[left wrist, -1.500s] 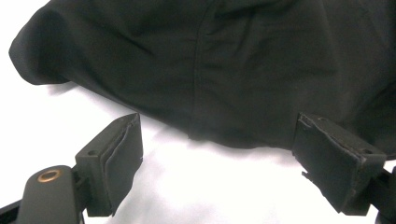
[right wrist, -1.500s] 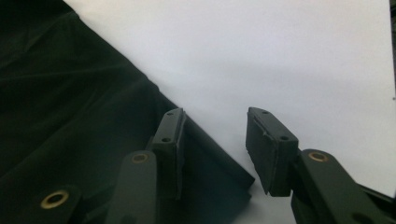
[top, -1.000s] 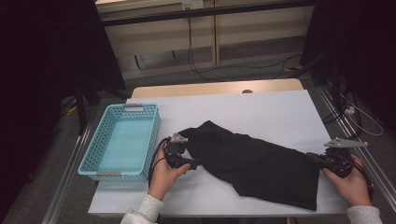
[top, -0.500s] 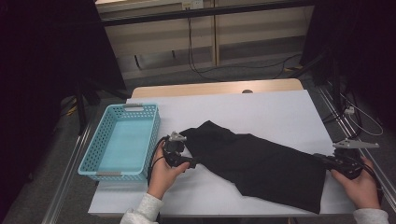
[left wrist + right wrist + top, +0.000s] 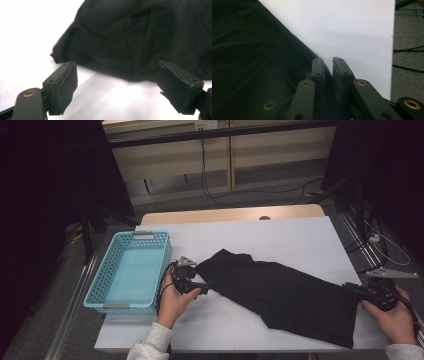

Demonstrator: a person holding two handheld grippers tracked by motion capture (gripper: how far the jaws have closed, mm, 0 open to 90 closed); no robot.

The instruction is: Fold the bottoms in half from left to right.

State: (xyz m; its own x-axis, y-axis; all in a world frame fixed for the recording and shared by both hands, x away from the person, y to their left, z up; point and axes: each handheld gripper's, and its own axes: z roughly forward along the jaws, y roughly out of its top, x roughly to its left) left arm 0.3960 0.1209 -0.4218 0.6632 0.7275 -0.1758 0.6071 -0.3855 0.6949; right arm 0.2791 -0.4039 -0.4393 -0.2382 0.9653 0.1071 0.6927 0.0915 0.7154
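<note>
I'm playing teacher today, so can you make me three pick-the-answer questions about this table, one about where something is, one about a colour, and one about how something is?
1. Where is the basket?
A. At the left of the table, beside the left gripper
B. On top of the black cloth
C. At the far right edge

2. What colour is the basket?
A. Red
B. Light blue
C. Yellow

3. How do the left gripper's jaws stand?
A. Clamped on the basket rim
B. Pinching the cloth shut
C. Wide apart, with nothing between the pads

Answers: 1 A, the high view shows it at the table's left by the person's left hand. 2 B, its plastic mesh is light blue. 3 C, the left gripper view shows bare white table between the pads, the cloth's edge just beyond.
</note>
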